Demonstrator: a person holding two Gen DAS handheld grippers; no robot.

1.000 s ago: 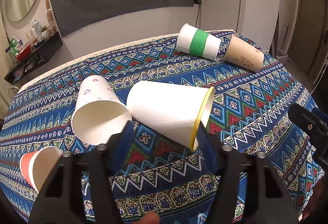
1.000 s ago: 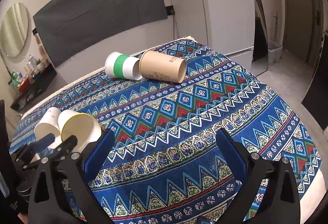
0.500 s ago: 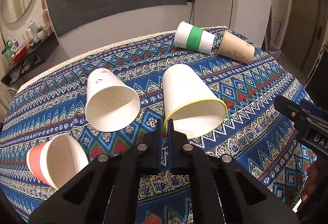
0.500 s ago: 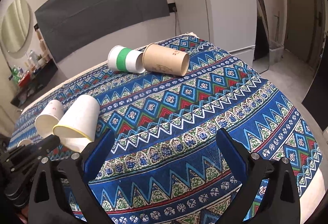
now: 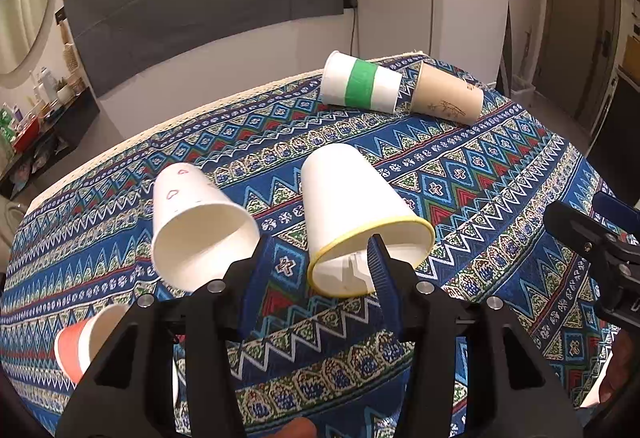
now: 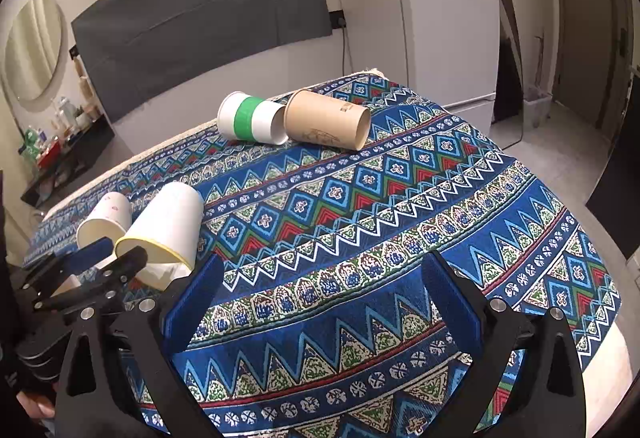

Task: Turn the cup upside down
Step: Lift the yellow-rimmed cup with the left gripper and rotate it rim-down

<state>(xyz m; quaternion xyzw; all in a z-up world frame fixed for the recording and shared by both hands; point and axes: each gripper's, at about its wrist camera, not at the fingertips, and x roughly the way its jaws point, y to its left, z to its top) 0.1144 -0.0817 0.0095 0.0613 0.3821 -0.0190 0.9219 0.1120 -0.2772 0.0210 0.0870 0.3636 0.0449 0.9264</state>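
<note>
A white paper cup with a yellow rim is tilted on the patterned cloth, base up and away, mouth toward me and not flat on the cloth. My left gripper is open; its right finger stands inside the cup's mouth and its left finger is outside, left of the rim. The same cup shows in the right wrist view with the left gripper at its mouth. My right gripper is open and empty above the cloth near the table's front.
A white cup with pink hearts lies just left of the yellow-rimmed cup. An orange cup lies at the lower left. A green-banded cup and a brown cup lie at the far side. The right gripper shows at the right edge.
My left gripper, shut on the cup's rim half a second ago, has opened. The cup went from lying on its side to tilted base up.
</note>
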